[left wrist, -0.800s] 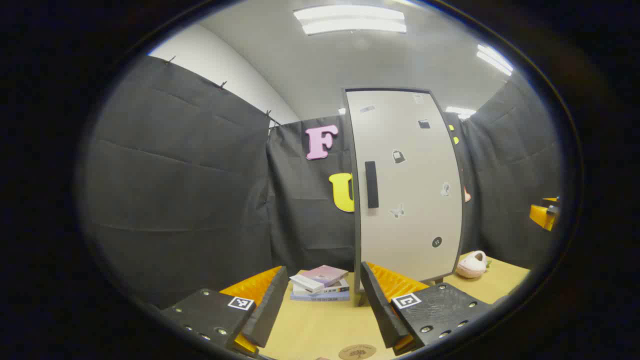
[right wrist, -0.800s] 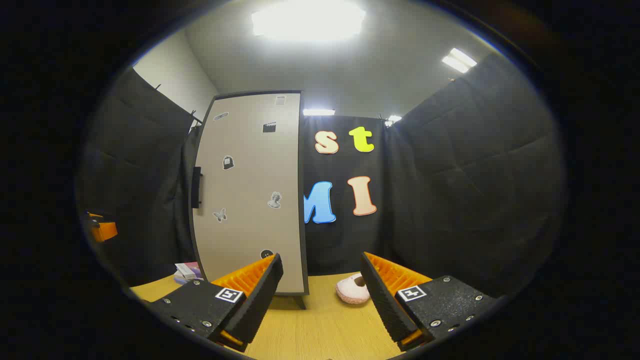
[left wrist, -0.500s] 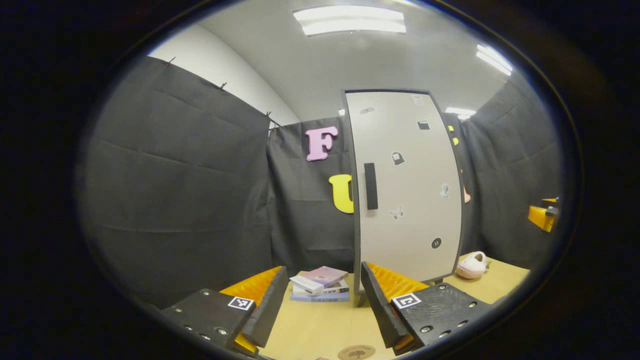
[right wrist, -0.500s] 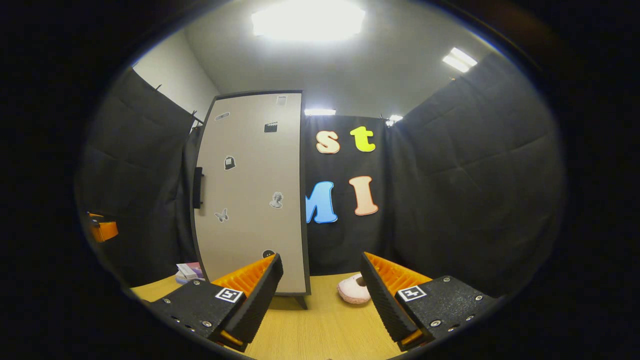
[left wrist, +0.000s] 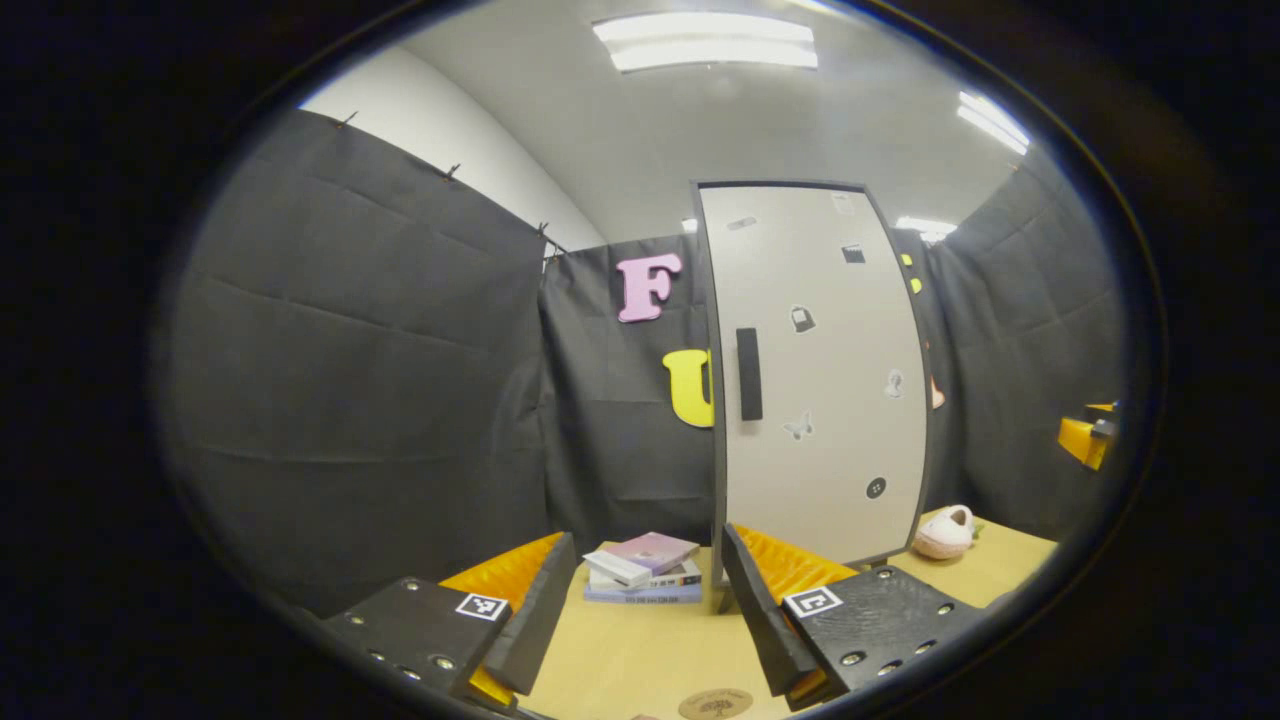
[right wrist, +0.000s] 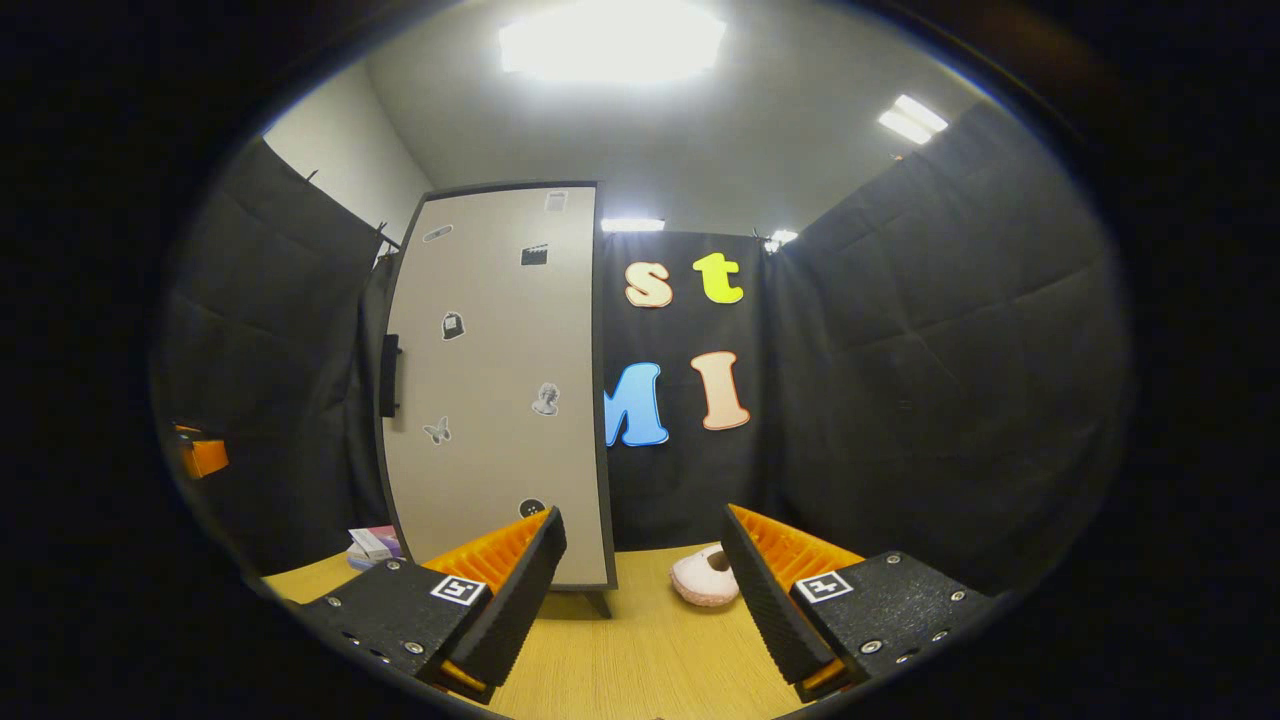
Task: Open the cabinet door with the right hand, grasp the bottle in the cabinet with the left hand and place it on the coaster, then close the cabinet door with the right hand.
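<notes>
The cabinet door (left wrist: pixel 820 380) was pale grey-beige with a dark frame, a black handle (left wrist: pixel 749 360) and small black-and-grey stickers. The table (right wrist: pixel 640 660) was light yellow wood-grain. A slipper (right wrist: pixel 705 577) was pale pink. The stacked books (left wrist: pixel 642 566) had pink, white and blue covers. The coaster (left wrist: pixel 715 704) was brown.

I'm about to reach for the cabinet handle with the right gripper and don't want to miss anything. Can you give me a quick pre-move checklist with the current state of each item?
1. Right gripper jaws open and empty: ok.
2. Left gripper jaws open and empty, ready for the bottle: ok.
3. Cabinet door shut, with the handle at its left edge in the right gripper view: ok, but the gripper is far from it.
4. Coaster lies bare on the table near the left gripper: ok.
5. Bottle inside the cabinet: cannot tell, the door hides it.
6. Books and slipper near the cabinet's foot, possibly in the door's swing: cannot tell.
</notes>
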`<action>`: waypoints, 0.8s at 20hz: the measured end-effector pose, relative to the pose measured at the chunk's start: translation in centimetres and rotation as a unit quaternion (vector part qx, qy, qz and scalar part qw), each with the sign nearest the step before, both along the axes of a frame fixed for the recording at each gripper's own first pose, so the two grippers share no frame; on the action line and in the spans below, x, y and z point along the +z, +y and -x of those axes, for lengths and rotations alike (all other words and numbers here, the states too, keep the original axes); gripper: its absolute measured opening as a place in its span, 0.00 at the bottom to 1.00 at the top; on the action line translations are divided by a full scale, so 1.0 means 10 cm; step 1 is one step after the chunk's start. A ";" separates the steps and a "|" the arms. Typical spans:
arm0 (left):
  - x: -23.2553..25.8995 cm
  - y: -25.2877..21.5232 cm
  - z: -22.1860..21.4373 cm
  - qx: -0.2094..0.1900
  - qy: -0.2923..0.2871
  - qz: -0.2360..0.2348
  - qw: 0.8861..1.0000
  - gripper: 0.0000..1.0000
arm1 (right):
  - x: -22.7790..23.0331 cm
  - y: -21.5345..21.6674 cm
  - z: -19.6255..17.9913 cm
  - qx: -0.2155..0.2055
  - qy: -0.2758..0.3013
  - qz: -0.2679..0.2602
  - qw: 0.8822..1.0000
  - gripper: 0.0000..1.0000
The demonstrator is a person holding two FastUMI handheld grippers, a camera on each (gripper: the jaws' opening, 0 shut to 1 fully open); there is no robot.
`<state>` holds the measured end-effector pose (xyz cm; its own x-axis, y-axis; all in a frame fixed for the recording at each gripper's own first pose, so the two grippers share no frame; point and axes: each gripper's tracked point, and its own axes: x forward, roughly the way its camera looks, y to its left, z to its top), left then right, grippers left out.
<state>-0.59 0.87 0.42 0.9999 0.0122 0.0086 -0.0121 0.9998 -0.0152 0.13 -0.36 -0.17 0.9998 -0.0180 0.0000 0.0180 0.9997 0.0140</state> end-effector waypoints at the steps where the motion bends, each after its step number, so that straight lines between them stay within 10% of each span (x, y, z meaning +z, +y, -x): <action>1: 0.00 0.00 -0.01 0.000 -0.001 0.001 1.000 0.89 | 0.00 0.00 0.00 -0.001 0.000 -0.002 1.000 0.96; 16: 0.00 0.53 0.27 0.042 -0.003 -0.007 0.999 0.89 | 0.27 0.56 -0.41 0.054 -0.019 0.005 0.998 0.96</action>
